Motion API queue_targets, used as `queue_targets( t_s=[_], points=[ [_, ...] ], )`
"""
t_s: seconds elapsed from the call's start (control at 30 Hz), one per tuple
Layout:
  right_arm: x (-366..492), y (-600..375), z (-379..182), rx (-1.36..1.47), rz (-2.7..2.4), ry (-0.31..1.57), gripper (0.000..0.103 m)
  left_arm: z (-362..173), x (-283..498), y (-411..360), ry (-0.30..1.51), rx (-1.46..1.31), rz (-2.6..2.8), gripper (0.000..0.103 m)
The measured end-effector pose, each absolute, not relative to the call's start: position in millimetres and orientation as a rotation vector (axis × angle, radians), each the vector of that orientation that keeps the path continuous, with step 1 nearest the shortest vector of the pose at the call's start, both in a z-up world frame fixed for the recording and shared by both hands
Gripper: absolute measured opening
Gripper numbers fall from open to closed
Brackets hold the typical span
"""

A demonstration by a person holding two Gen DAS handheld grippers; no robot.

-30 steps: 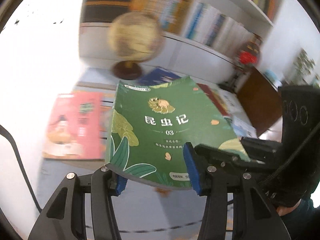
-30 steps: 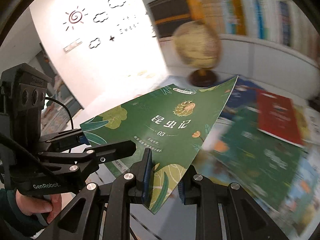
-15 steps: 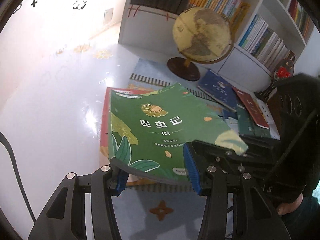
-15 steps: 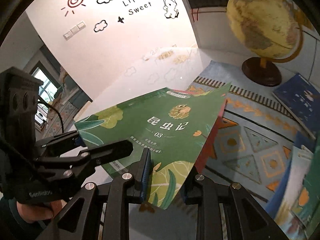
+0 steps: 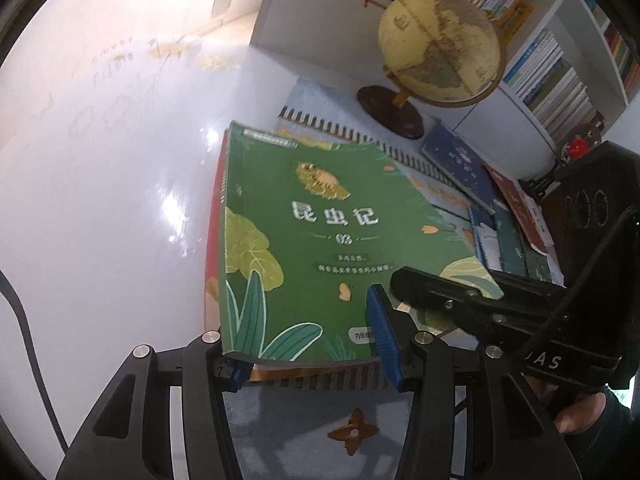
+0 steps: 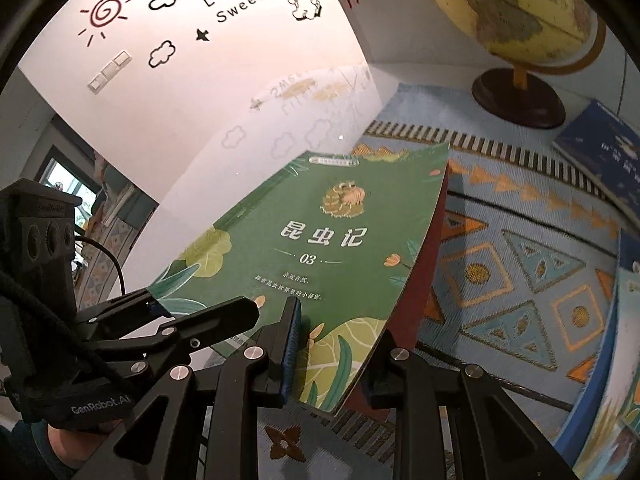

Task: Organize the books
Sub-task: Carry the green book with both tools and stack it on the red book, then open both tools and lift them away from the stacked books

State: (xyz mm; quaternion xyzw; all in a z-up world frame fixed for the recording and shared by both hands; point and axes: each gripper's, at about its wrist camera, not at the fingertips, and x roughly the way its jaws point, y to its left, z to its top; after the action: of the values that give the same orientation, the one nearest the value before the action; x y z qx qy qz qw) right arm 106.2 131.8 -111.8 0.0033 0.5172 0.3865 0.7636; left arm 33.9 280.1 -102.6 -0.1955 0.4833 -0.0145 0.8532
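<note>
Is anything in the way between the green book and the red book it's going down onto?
Nothing visible. The green book, held by both the left gripper and the right gripper, sits right over the red book, with no other thing showing between them.

Child's reading room in home: white bookshelf [image 5: 560,80] packed with books, globe [image 5: 440,44] on wooden stand, patterned blue rug [image 6: 520,272] on glossy floor, wall decals [image 6: 224,0] of sun, clouds, "Life is Sweet".
</note>
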Motion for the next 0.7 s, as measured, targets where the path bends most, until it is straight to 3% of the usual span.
queue_targets(
  t_s=[0.7],
  points=[
    [101, 148, -150, -0.056, 0.802, 1.235, 0.029, -131, 10, 302, 1.096, -0.468, 0.063, 0.046]
  ],
)
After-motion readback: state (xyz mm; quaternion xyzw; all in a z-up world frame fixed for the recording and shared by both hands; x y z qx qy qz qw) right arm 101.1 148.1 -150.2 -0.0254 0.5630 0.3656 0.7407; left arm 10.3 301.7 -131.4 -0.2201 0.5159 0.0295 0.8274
